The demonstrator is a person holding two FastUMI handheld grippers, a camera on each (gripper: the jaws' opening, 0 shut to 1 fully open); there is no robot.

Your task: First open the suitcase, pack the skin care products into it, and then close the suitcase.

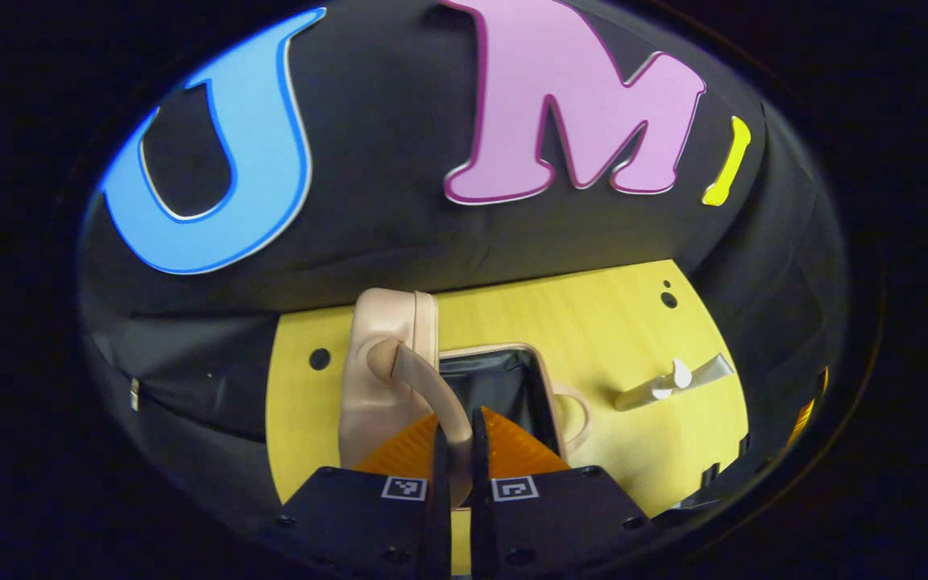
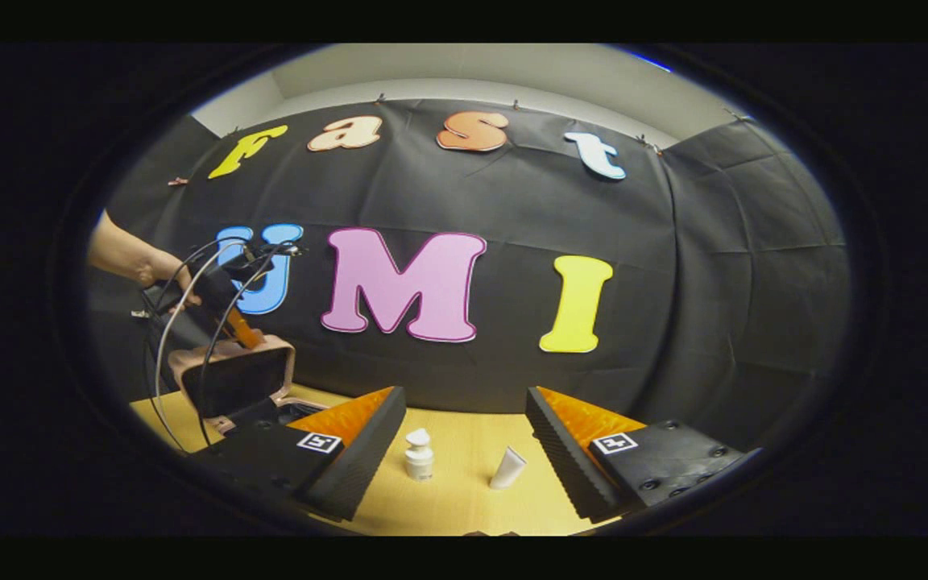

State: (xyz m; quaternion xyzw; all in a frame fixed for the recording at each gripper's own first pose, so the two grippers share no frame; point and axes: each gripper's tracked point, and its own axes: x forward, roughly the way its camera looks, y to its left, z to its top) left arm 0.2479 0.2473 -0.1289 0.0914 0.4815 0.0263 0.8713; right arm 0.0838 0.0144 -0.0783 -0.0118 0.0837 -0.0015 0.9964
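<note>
The pale pink suitcase (image 1: 383,362) lies open on the yellow table (image 1: 609,322), its lid standing upright and its black-lined inside (image 1: 496,387) showing. My left gripper (image 1: 457,431) is shut on the lid's curved handle (image 1: 424,379). In the right gripper view the same lid (image 2: 234,374) stands at the far left, with a hand (image 2: 150,266) holding the left gripper (image 2: 240,326) above it. My right gripper (image 2: 464,415) hangs open above the table. Beyond its fingers stand a small white pump bottle (image 2: 419,453) and a white tube (image 2: 508,467). That bottle (image 1: 677,377) and tube (image 1: 641,395) sit right of the suitcase.
The table's far edge meets the black cloth wall (image 2: 673,282). Small dark holes (image 1: 320,358) mark the tabletop near its corners. Cables (image 2: 170,338) loop down from the left gripper beside the lid. Bare tabletop (image 2: 464,491) lies around the two products.
</note>
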